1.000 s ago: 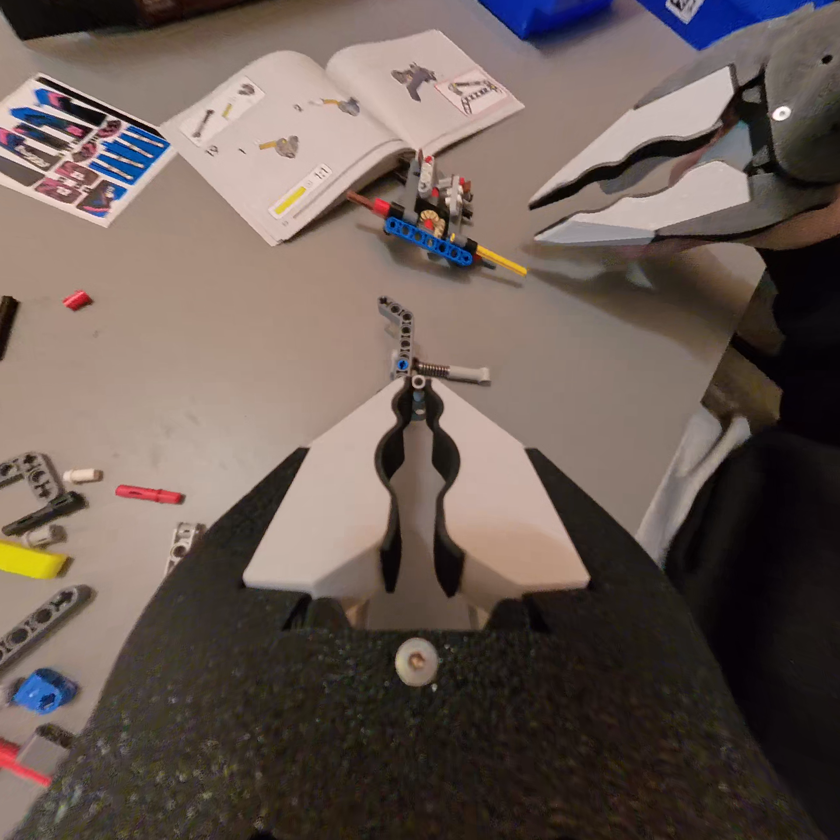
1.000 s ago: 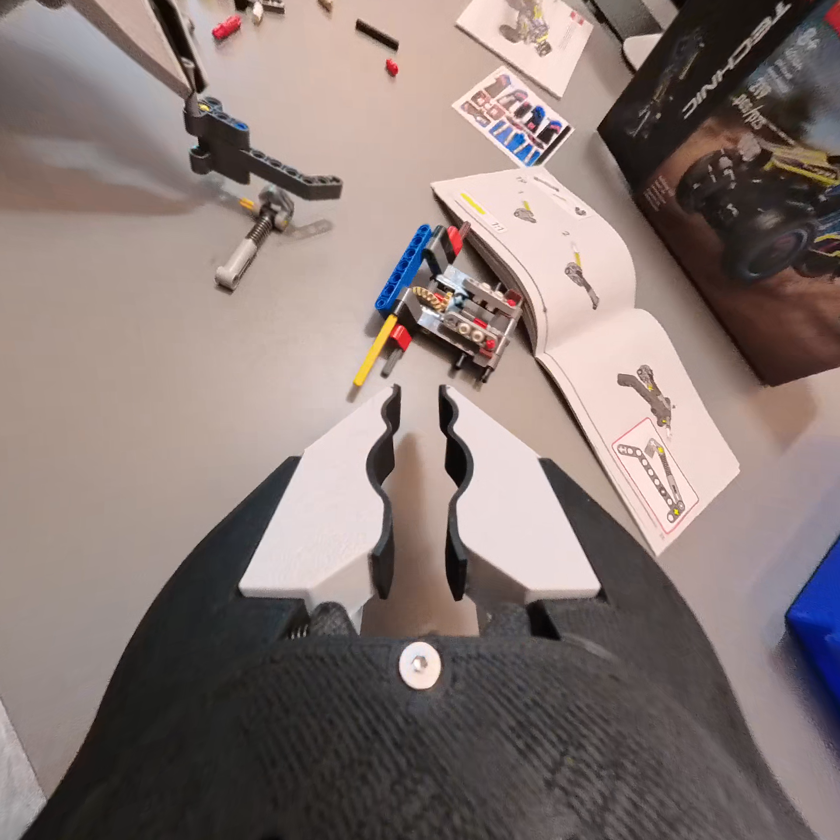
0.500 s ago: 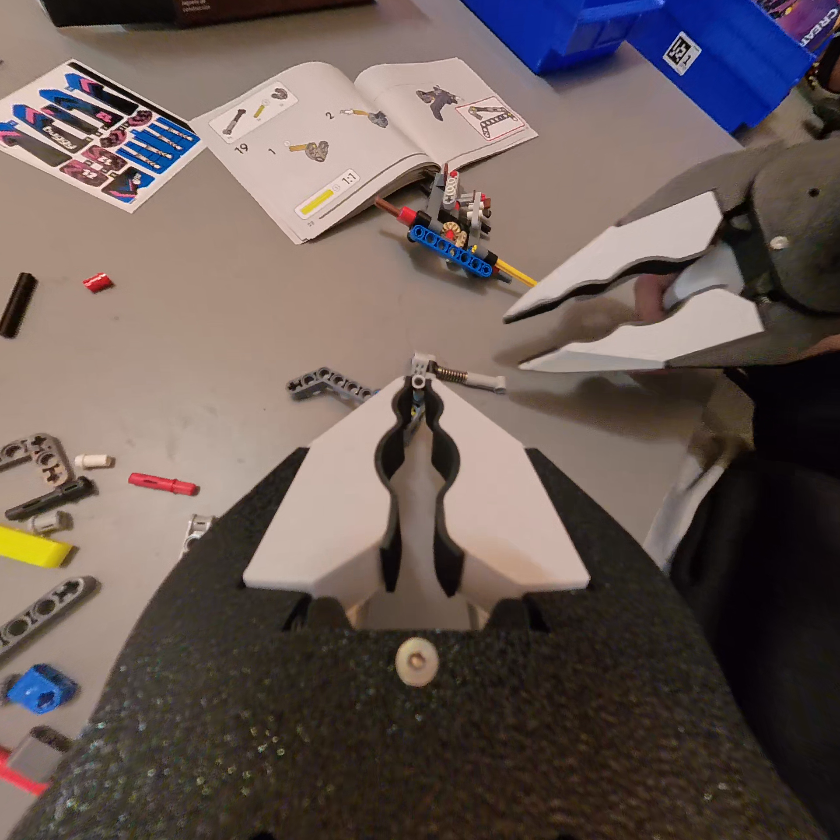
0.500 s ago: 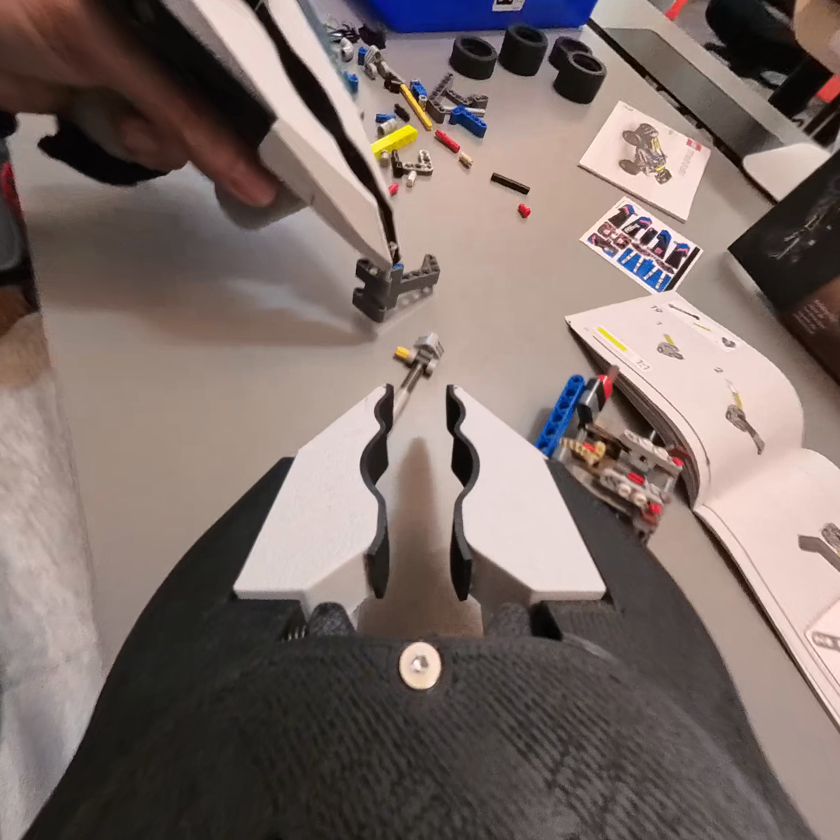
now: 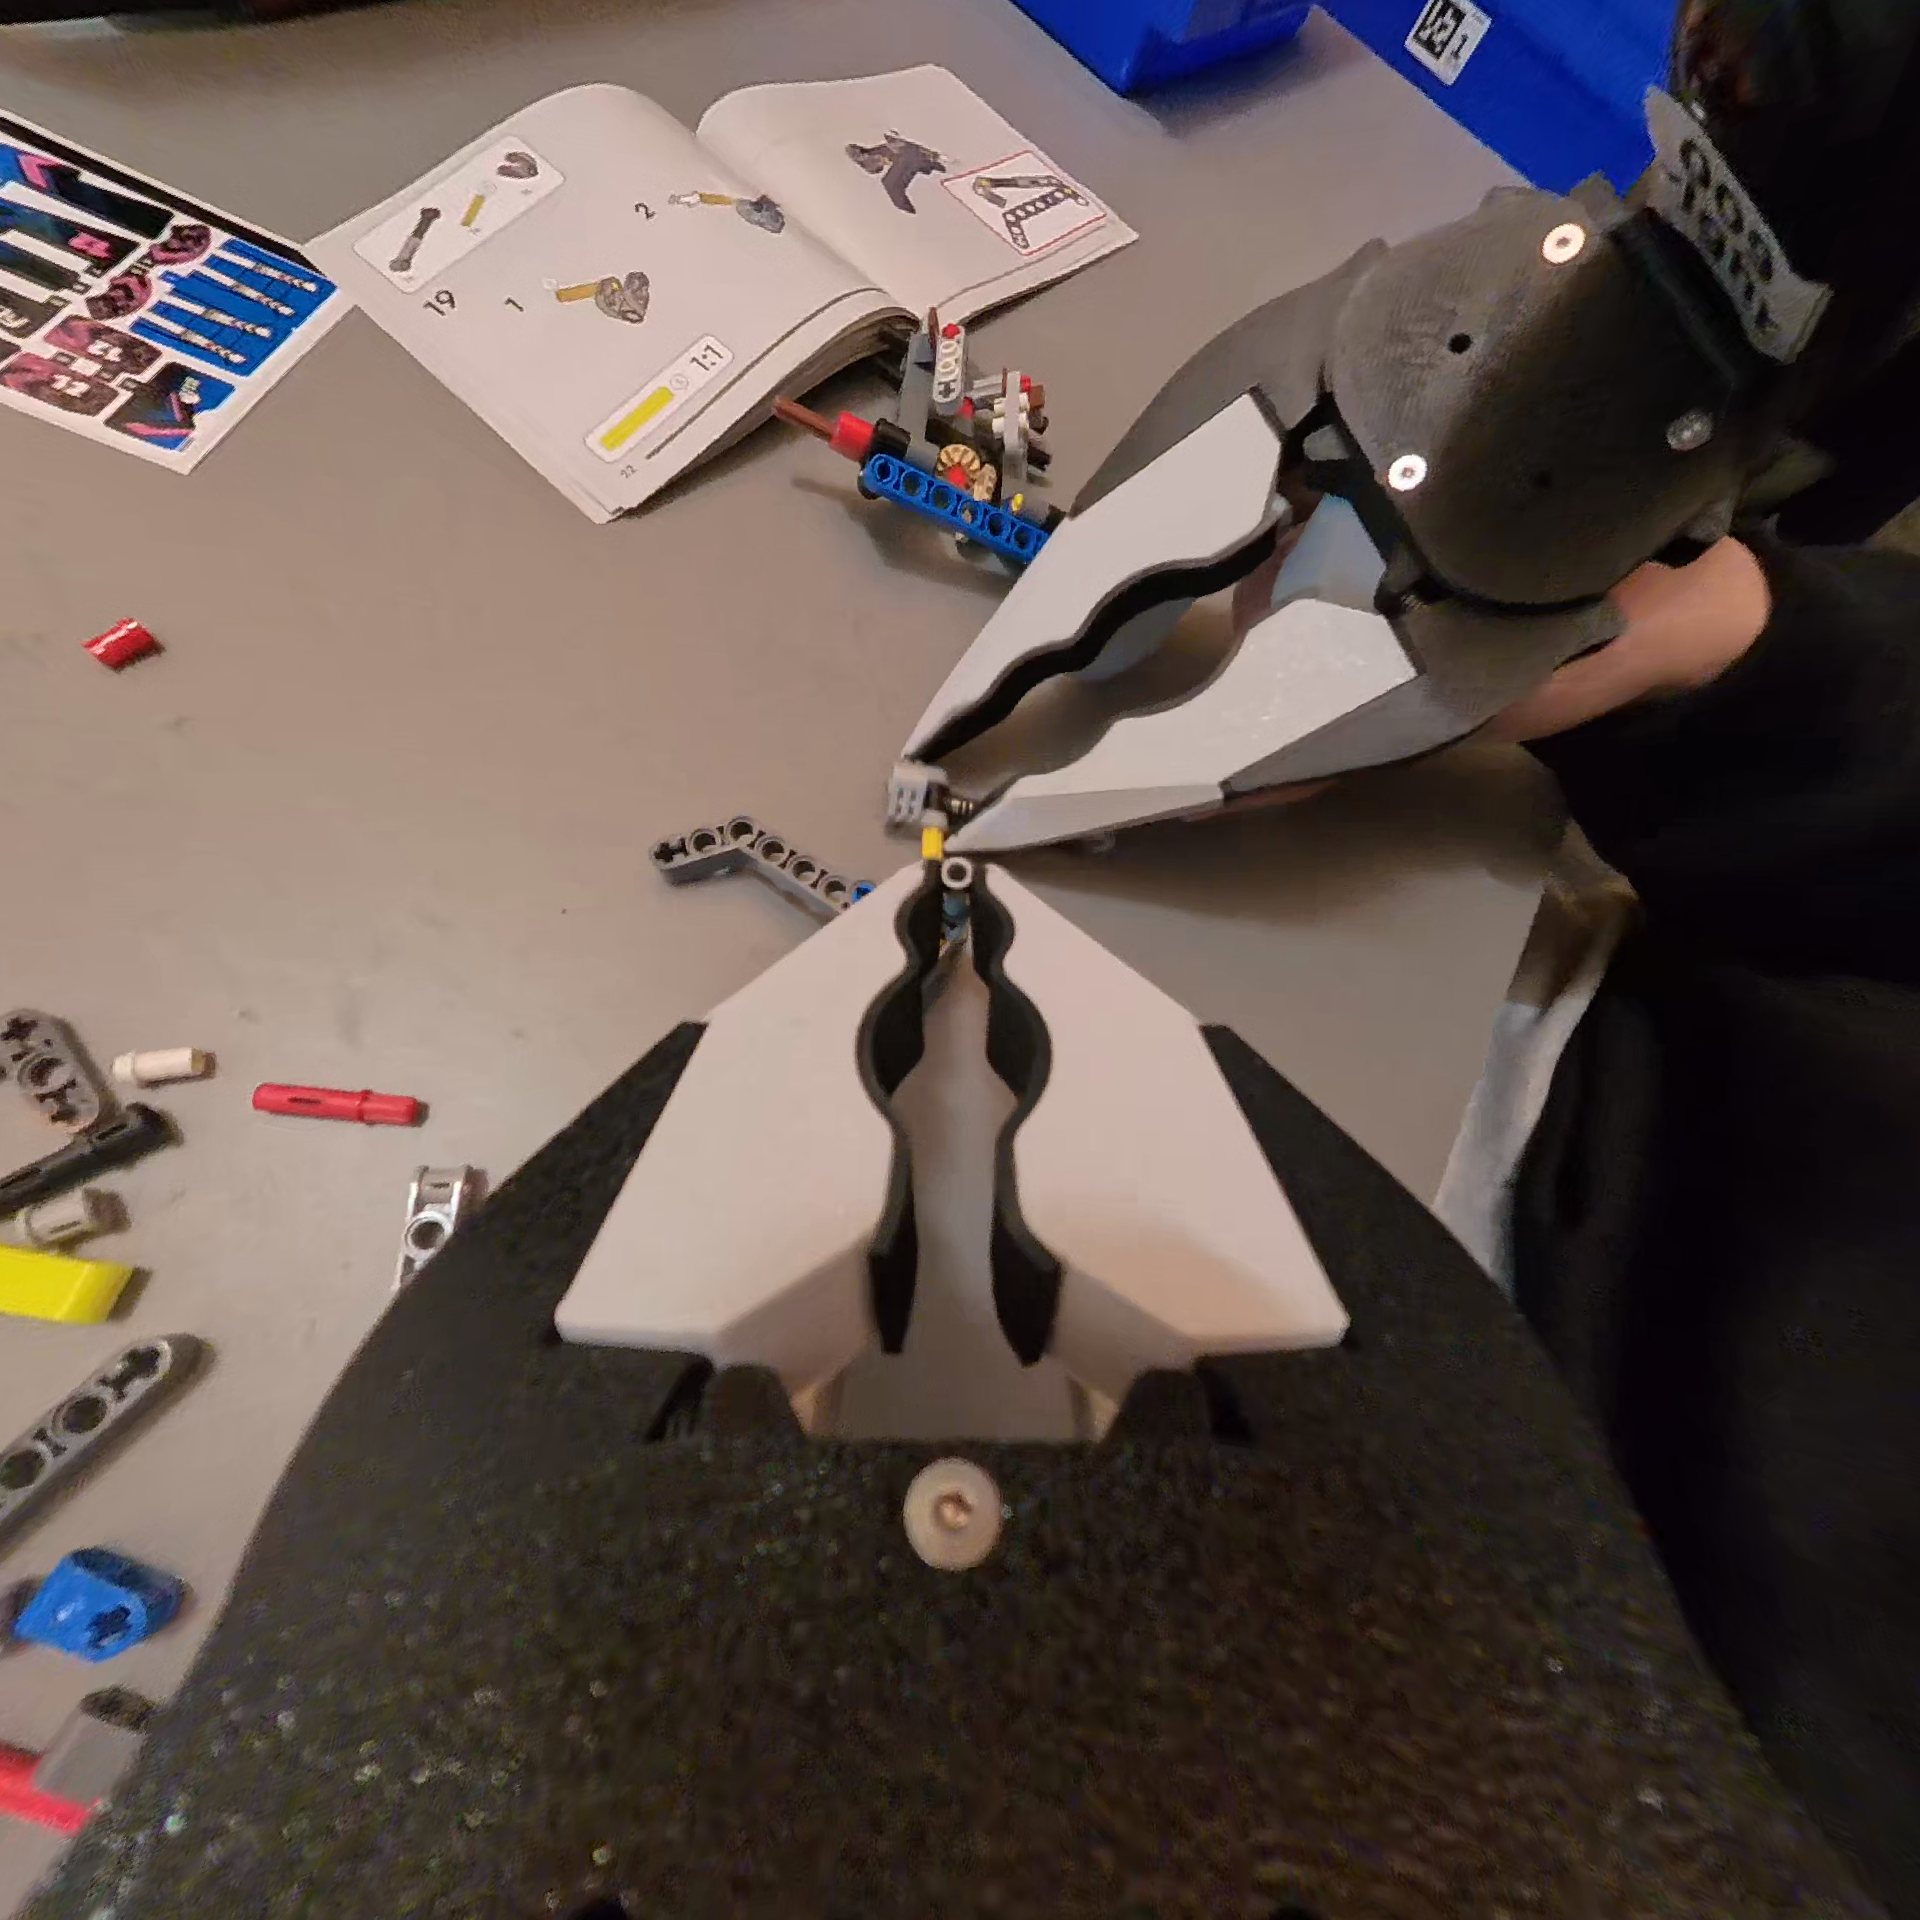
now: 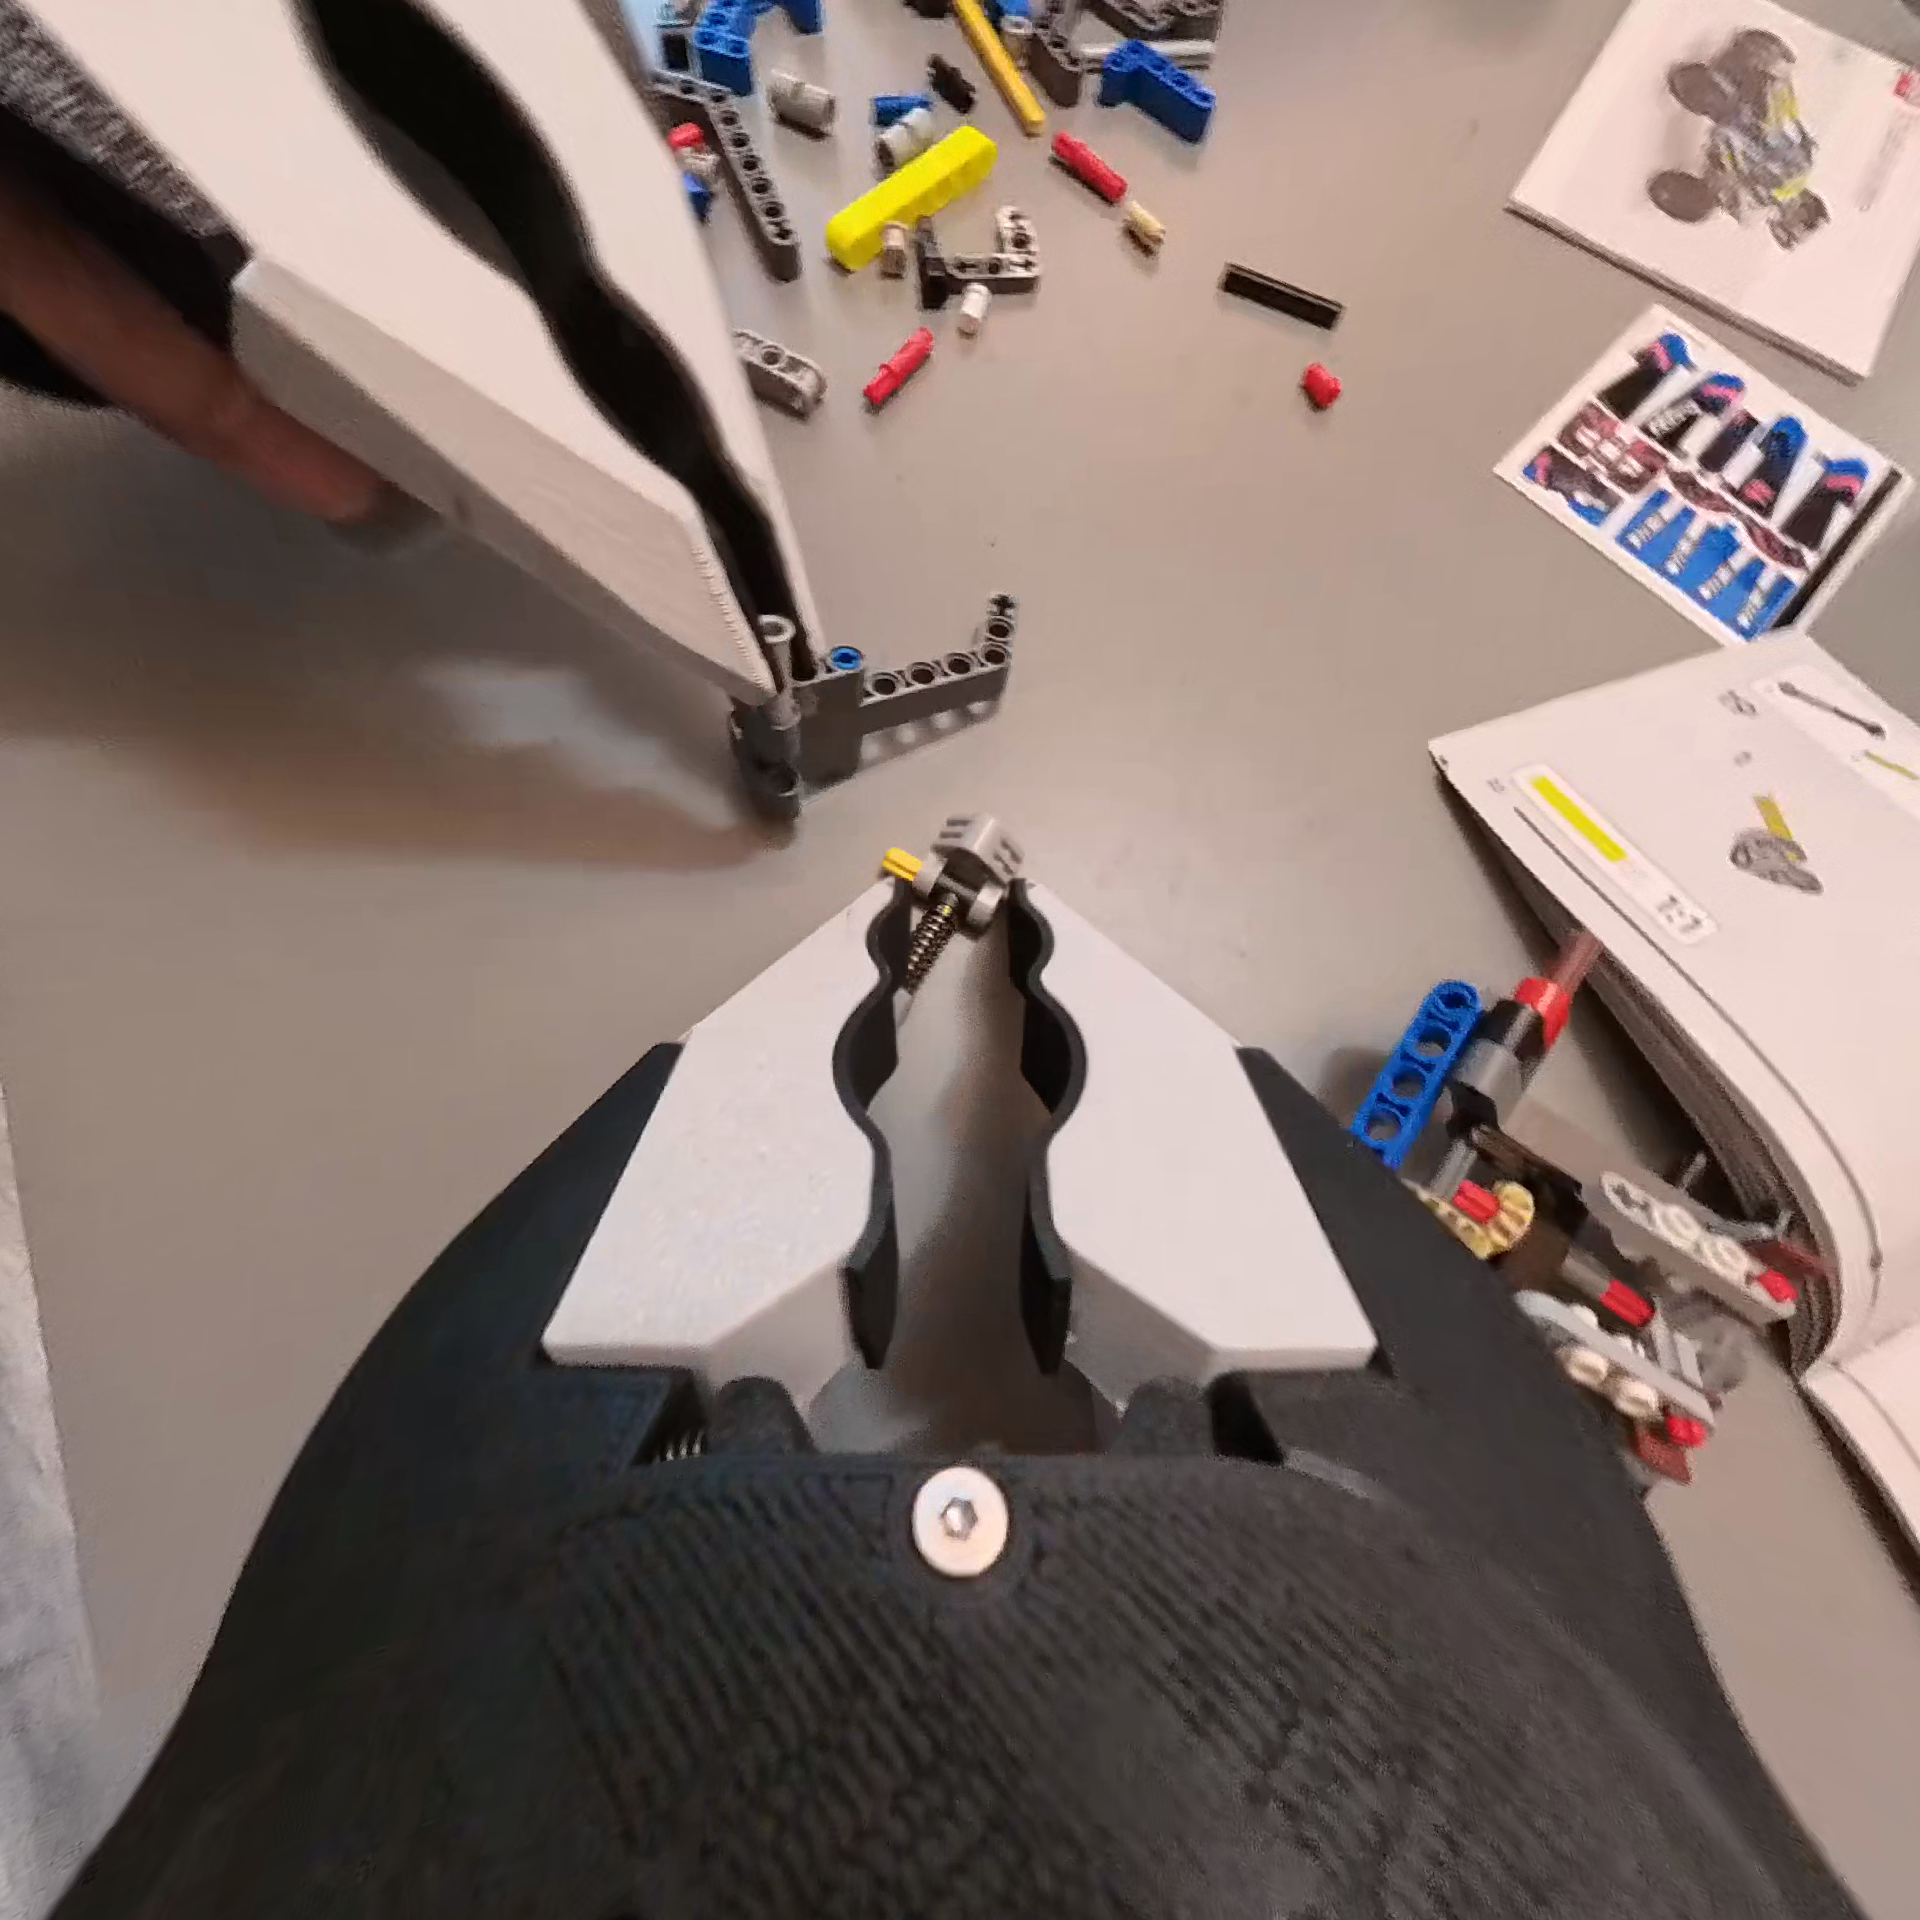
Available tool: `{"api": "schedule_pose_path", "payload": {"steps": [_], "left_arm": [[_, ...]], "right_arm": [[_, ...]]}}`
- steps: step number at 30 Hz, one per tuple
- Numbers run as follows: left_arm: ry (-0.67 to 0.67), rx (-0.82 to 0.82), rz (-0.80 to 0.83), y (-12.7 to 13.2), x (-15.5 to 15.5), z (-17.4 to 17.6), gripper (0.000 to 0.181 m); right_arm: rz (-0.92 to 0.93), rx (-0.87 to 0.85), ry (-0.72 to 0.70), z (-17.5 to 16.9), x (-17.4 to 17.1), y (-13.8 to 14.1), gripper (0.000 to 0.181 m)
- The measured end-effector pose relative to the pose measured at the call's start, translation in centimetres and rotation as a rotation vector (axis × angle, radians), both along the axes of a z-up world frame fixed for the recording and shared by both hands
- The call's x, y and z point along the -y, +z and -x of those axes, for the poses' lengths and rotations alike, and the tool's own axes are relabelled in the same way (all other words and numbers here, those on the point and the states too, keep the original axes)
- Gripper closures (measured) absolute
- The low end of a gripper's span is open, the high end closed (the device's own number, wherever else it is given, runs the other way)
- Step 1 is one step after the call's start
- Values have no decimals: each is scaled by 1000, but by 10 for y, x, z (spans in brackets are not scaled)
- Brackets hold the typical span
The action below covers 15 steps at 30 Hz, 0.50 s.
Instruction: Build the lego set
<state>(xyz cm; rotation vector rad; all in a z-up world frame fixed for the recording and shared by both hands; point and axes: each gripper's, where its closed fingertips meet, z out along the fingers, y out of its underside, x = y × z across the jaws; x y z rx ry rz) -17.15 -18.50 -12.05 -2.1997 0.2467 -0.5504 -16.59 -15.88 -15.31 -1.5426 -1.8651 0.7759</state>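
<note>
Jaws of the left gripper point(image 5: 951, 883) were pinched narrow on the grey beam point(image 5: 758, 850), gripping it at the end that carried a blue pin and a short dark piece, with the beam's long side resting on the bench point(image 5: 520, 727). Jaws of the right gripper point(image 6: 940, 899) were closed on the shock absorber point(image 6: 961, 868), clamped at its spring just behind the grey head, whose yellow pin pointed toward the beam. In the left wrist view the two held parts stood just beside each other, tip to tip, but whether the yellow pin had entered a hole could not be told; in the right wrist view a gap showed between them.

Judged from that, the build was at an early stage. One small assembly point(image 5: 951, 457), with a blue beam, a tan gear and red and grey pieces, lay done beside the open booklet point(image 5: 707, 260). The beam and shock absorber looked like the next sub-assembly, not yet joined. Much was left: a scatter of loose parts point(image 6: 914, 197) lay on the far bench, among them a yellow piece, blue connectors, red pins and grey liftarms, and the sticker sheet point(image 6: 1704, 478) looked unused, with every sticker in place.
</note>
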Motion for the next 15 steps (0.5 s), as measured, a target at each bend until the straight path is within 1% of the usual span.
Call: {"api": "schedule_pose_path", "payload": {"steps": [2, 4, 6, 9, 10, 12, 14, 15], "left_arm": [[-10, 12, 1, 1, 1, 2, 179], [-19, 14, 6, 0, 1, 3, 179], [-32, 11, 8, -1, 1, 3, 179], [-44, 0, 9, -2, 2, 2, 179], [-43, 0, 6, -2, 1, 2, 179], [-44, 5, 6, -2, 1, 1, 178], [-47, 8, 8, -2, 2, 1, 178], [-49, 7, 8, -2, 2, 0, 178]], "right_arm": [[-56, -4, 45, -1, 1, 1, 165], [-135, -27, 144, -2, 7, 2, 165], [-236, -82, 244, -3, 14, 4, 165], [-328, -169, 307, -5, 19, 11, 165], [-345, -204, 315, -5, 19, 15, 165], [-336, -203, 350, -10, 21, 13, 162], [-332, -219, 337, -13, 17, 17, 148], [-304, -216, 356, -17, 20, 18, 147]]}}
